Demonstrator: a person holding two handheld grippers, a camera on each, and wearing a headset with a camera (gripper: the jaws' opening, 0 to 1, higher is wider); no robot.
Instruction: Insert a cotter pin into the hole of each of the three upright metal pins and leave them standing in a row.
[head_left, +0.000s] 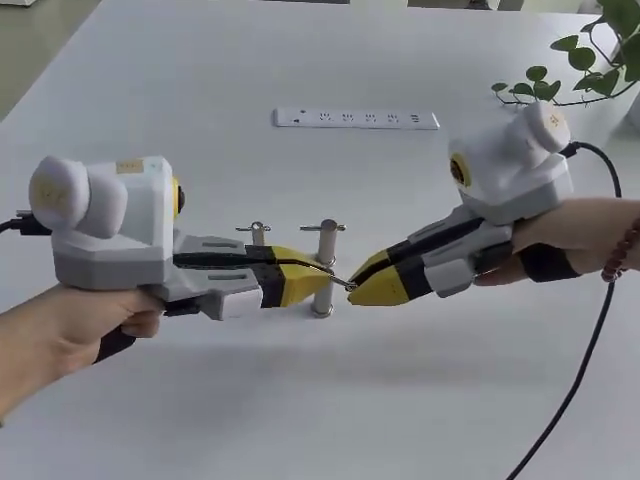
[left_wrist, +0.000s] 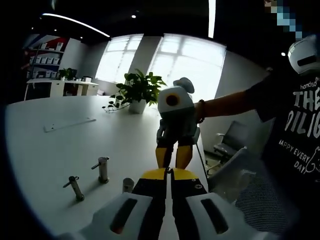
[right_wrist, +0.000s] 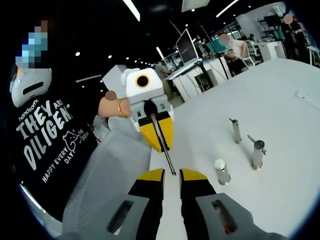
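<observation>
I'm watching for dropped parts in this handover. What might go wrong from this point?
1. The cotter pin spans from the left claw to the tips of the right claw. Whether the right one grips it yet is unclear, so an early release may drop it onto the table.
2. The bare upright pin stands close beside the left claw. A sideways swing could topple it or the two finished pins.
</observation>
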